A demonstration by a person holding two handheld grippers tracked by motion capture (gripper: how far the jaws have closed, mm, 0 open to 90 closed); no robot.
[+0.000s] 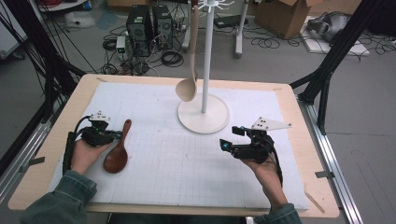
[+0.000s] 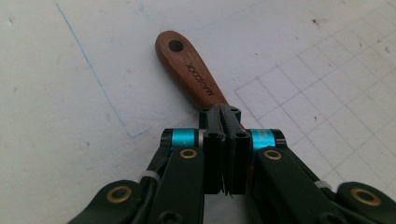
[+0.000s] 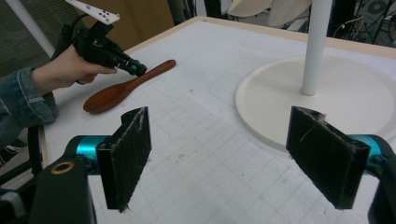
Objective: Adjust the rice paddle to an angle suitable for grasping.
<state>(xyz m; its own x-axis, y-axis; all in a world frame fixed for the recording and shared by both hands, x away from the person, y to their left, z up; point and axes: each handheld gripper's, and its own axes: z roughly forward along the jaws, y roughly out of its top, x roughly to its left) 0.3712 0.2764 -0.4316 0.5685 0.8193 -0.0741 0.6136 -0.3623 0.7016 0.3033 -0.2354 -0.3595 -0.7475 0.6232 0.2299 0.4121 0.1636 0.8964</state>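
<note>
A dark brown wooden spoon point(image 1: 116, 156) lies flat on the white gridded mat at the left, its handle point(image 2: 187, 65) pointing away from the person. My left gripper point(image 1: 116, 134) point(image 2: 223, 112) is shut, pads together, tips down over the middle of that handle; I see nothing between the pads. The right gripper view shows the left gripper point(image 3: 137, 70) touching the spoon point(image 3: 121, 91). My right gripper point(image 1: 226, 145) point(image 3: 229, 140) hovers open and empty at the right, pointing left. A pale wooden spoon point(image 1: 188, 88) hangs from a white stand point(image 1: 203, 114).
The stand's round base point(image 3: 355, 93) sits at the mat's far middle, close ahead of the right gripper. The mat point(image 1: 187, 168) covers most of the wooden table point(image 1: 299, 121). Computers, cables and cardboard boxes lie on the floor beyond the table.
</note>
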